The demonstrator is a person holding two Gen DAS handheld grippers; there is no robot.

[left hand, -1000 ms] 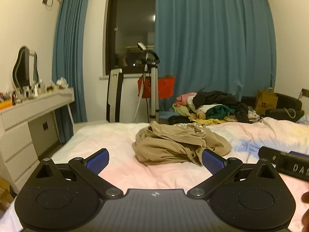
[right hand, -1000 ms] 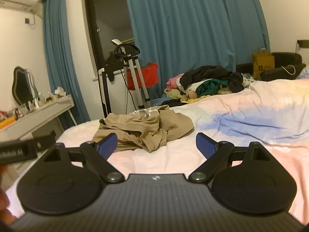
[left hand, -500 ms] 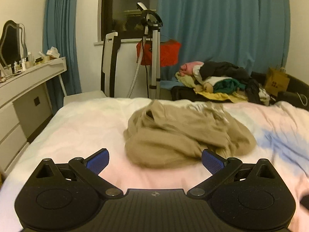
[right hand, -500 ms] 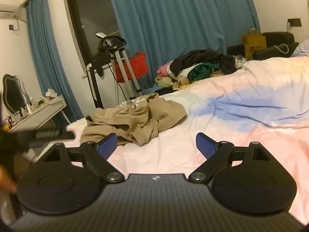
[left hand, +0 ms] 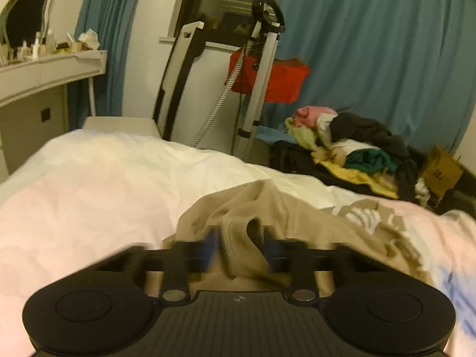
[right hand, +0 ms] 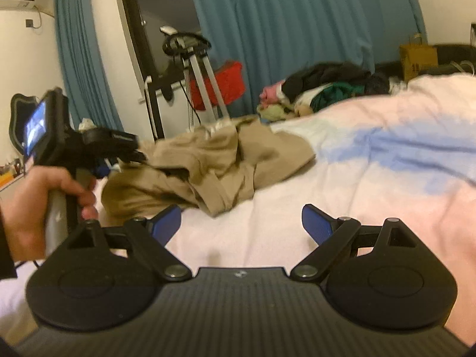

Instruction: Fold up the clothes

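Observation:
A crumpled tan garment lies on the pale pink and white bed. My left gripper is at its near-left edge, jaws closing, with a raised fold of the tan cloth pinched between the blue pads. The right wrist view shows the same garment at centre left, with a hand holding the left gripper against its left side. My right gripper hovers over bare bedding just in front of the garment, open, with nothing between its fingers.
Beyond the bed's far edge sits a heap of mixed clothes and a brown paper bag. A garment steamer stand with a red item stands by the blue curtains. A white dresser is at the left.
My left gripper moved forward and down to the tan garment and closed on a fold of it. The right gripper sank closer to the bed and stays open.

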